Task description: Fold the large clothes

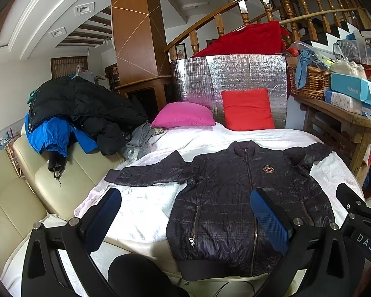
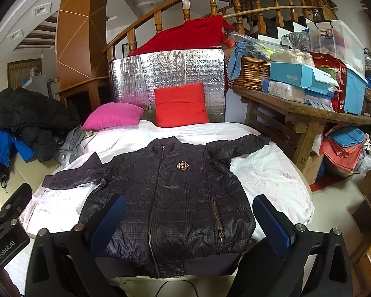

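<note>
Jacket [image 2: 170, 203] laid flat, front up and zipped, on the white blanket [image 2: 267, 173], right ahead of both sets of tongs, sleeves spread to either side. Left gripper [image 1: 185, 220] hangs released, fingers wide apart, nothing between them; right gripper [image 2: 190, 225] likewise spread and empty, both poised above the hem end.

Risk from here, as I read it: this quilted shell looks slick and puffy, so a shallow pinch on a sleeve could slip out, or drag the whole body askew on the blanket and spoil the fold line.

Left view shows the heap of coats [image 1: 81, 109] on the cream sofa [image 1: 24, 198] off to its left. Right view catches the wooden table [image 2: 304, 113] in full and the folded cloths [image 2: 343, 148] beneath it, which the left one barely shows.
</note>
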Motion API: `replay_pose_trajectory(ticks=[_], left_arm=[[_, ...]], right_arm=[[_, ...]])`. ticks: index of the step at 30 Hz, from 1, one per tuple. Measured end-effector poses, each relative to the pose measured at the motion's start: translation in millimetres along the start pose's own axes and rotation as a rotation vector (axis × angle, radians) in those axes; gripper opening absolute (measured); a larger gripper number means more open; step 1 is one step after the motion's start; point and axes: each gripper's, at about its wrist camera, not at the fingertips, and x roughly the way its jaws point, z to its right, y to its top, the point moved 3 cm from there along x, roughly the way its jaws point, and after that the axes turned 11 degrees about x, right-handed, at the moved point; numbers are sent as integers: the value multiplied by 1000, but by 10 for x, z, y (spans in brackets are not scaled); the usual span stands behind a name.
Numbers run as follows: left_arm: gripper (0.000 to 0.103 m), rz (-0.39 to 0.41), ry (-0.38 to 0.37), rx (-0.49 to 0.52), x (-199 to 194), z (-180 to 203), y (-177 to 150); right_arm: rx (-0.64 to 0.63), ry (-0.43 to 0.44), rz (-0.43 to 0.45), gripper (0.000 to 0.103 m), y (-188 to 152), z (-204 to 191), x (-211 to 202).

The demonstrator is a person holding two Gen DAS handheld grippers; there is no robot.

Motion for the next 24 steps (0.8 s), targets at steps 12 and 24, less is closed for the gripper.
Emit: replay_pose_trajectory(ticks=[12,24], left_arm=[[103,-18,-14,9,29,12,-5],[103,-72,-42,21,148,78,-49]], right_arm=[[13,12,-33,103,-18,19,63],[32,15,-92,103,-77,73,188]])
